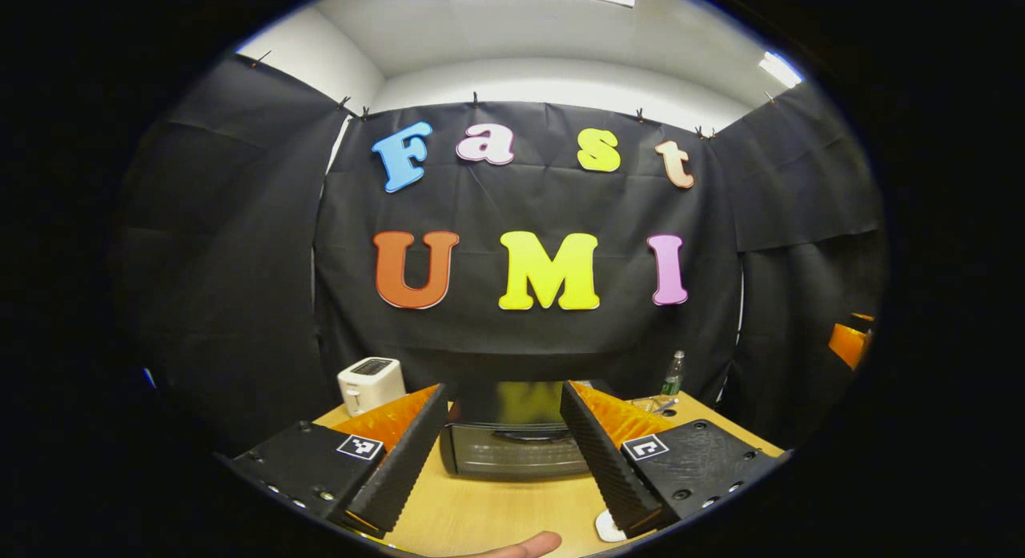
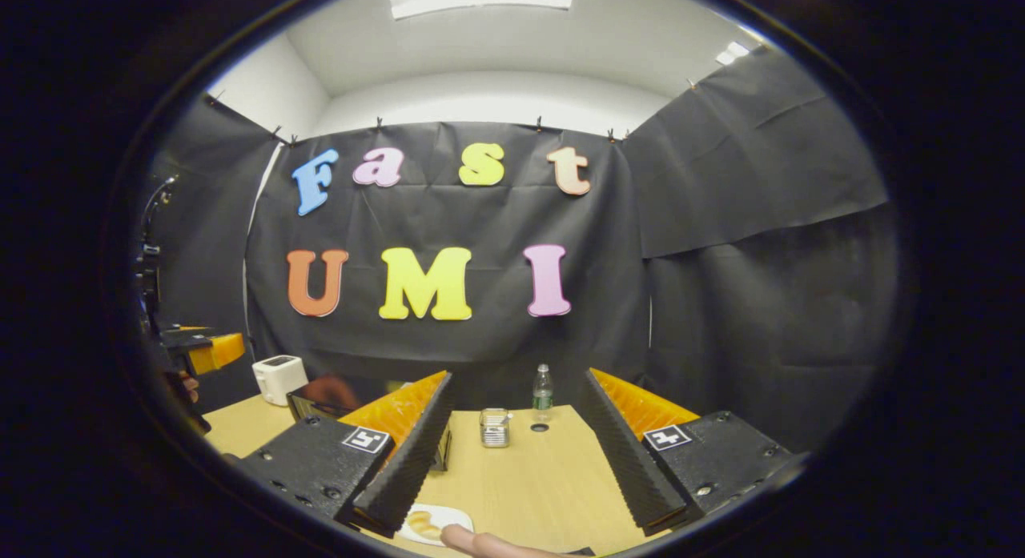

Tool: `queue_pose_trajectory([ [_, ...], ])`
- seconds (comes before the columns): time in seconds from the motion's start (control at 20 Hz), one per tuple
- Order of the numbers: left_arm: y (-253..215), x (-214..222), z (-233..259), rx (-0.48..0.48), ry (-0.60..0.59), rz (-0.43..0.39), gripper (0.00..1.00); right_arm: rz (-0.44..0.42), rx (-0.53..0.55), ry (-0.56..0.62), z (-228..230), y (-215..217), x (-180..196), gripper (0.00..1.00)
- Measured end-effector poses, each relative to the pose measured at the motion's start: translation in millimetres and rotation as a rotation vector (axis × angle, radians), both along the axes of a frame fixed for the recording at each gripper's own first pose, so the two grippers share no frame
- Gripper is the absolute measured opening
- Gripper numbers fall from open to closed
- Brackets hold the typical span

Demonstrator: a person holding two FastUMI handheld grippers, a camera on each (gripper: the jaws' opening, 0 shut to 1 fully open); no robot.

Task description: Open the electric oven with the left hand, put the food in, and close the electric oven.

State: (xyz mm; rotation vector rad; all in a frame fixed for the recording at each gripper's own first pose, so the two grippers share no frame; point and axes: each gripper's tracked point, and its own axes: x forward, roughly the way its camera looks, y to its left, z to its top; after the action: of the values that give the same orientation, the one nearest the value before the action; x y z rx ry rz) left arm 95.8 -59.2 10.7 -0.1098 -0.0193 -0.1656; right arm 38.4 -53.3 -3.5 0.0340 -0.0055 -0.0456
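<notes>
Left gripper view
Left gripper (image 1: 503, 454): your jaws stand released, wide apart, holding nothing.
Electric oven (image 1: 512, 442): sits on the desk (image 1: 496, 518) straight ahead, framed between your jaws; door shut, front facing you, handle and long axis running side to side.
Open room: bare desk lies between your jaws and the oven front.
Neighbours: white toaster (image 1: 370, 383) back left of the oven; bottle (image 1: 673, 374) back right, near the far desk edge.

Right gripper view
Right gripper (image 2: 512, 462): your jaws stand released, holding nothing.
Food (image 2: 424, 524): pale pieces on a white plate (image 2: 448, 516) at the near desk edge, just beside your left jaw.
Electric oven (image 2: 320, 398): to your left, partly hidden behind that jaw.
Open room: bare desk ahead; metal jar (image 2: 495, 427) and bottle (image 2: 542, 391) stand near the far edge.
</notes>
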Motion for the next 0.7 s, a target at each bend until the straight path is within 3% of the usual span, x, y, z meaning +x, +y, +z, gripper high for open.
queue_pose_trajectory([
  [0.25, -23.9, 61.4, -38.7, 0.081, 0.047, -0.042, 0.92, 0.04, 0.026, -0.015, -6.0, -3.2, -0.8, 0.96],
  [0.7, -59.8, 131.4, -137.4, 0.139, 0.303, -0.052, 0.94, 0.017, -0.004, -0.087, -2.9, -33.4, -18.9, 0.96],
])
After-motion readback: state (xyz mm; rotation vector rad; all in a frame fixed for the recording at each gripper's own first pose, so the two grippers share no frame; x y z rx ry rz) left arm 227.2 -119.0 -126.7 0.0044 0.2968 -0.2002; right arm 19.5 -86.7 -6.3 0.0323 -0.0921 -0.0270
